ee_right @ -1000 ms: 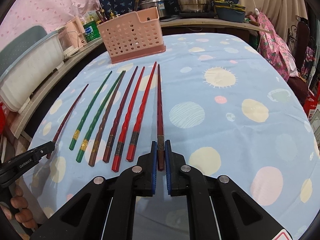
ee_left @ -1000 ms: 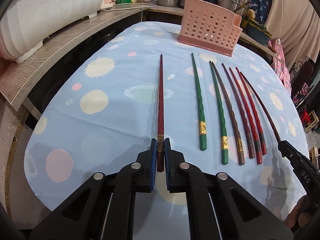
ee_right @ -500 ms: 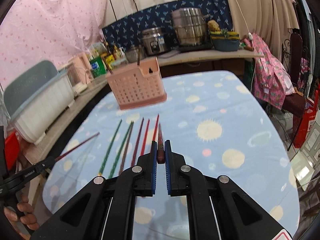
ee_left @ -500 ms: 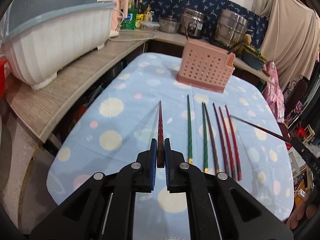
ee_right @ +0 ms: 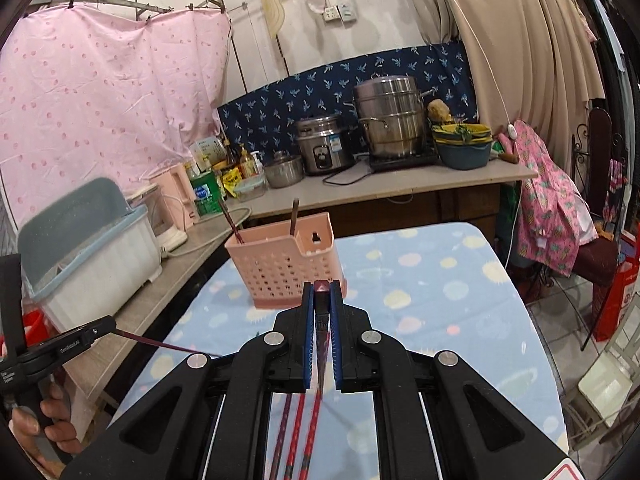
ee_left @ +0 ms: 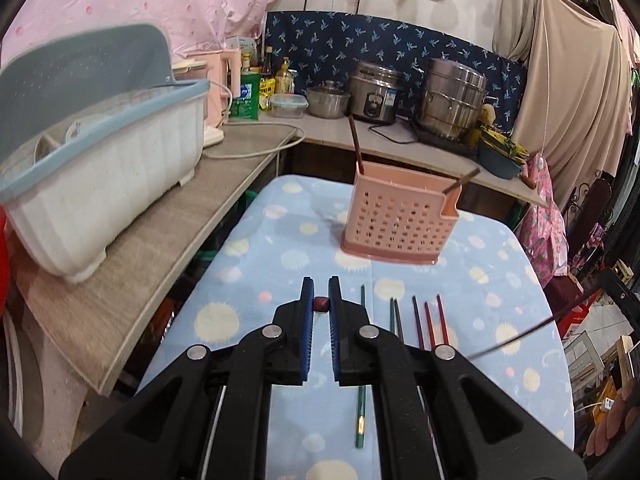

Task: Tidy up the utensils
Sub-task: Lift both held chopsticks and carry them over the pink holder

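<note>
Chopsticks lie in a row on the spotted blue counter [ee_left: 256, 264] in the left wrist view: two green ones [ee_left: 361, 364] and three darker red or brown ones [ee_left: 430, 322], all partly hidden behind the black gripper arms. The left gripper [ee_left: 321, 305] is clenched on the blunt end of a dark red chopstick [ee_left: 321, 304], seen end-on between its blue pads. Farther off stands one pink perforated basket [ee_left: 396, 220], with two sticks [ee_left: 355, 144] poking up out of it. At the right edge another thin dark chopstick [ee_left: 520, 336] slants in mid-air from the other gripper.

From the right wrist view, the right gripper [ee_right: 321, 292] is grasping its own dark red chopstick [ee_right: 321, 289], the end showing at the fingertips and the shaft running down below. Three red-toned chopsticks [ee_right: 296, 436] show on the counter beneath it. The pink basket sits just beyond, holding two sticks. At left, the other gripper holds its chopstick [ee_right: 160, 345] above the counter edge.
</note>
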Demonstrator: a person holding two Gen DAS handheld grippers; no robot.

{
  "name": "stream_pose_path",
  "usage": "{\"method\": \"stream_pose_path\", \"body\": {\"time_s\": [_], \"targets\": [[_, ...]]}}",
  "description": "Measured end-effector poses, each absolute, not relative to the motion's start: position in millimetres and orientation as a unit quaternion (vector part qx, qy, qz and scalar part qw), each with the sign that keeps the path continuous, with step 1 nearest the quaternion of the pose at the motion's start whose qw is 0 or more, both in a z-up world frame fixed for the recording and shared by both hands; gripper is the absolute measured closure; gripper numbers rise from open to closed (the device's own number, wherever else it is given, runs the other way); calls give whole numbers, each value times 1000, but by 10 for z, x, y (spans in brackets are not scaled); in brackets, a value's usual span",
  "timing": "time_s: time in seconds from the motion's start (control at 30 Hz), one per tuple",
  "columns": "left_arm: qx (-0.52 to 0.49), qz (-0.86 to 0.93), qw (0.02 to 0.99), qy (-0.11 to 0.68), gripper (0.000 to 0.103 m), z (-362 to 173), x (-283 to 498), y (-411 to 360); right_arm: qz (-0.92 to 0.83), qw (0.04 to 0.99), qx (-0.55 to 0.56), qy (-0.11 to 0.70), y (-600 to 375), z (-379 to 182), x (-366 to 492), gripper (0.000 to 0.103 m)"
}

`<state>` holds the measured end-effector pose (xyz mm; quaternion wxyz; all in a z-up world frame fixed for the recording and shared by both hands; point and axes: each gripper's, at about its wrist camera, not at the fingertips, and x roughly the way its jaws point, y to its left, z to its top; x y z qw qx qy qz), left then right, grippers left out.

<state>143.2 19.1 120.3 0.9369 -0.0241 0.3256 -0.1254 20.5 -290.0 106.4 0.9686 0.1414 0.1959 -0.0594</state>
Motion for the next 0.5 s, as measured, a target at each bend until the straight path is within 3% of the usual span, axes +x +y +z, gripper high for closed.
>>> {"method": "stream_pose_path", "body": {"time_s": [0.5], "targets": [[-40, -145, 955, 257, 96, 2113, 2132, -183, -17, 979, 162, 125, -3008, 1888, 1016, 95]]}}
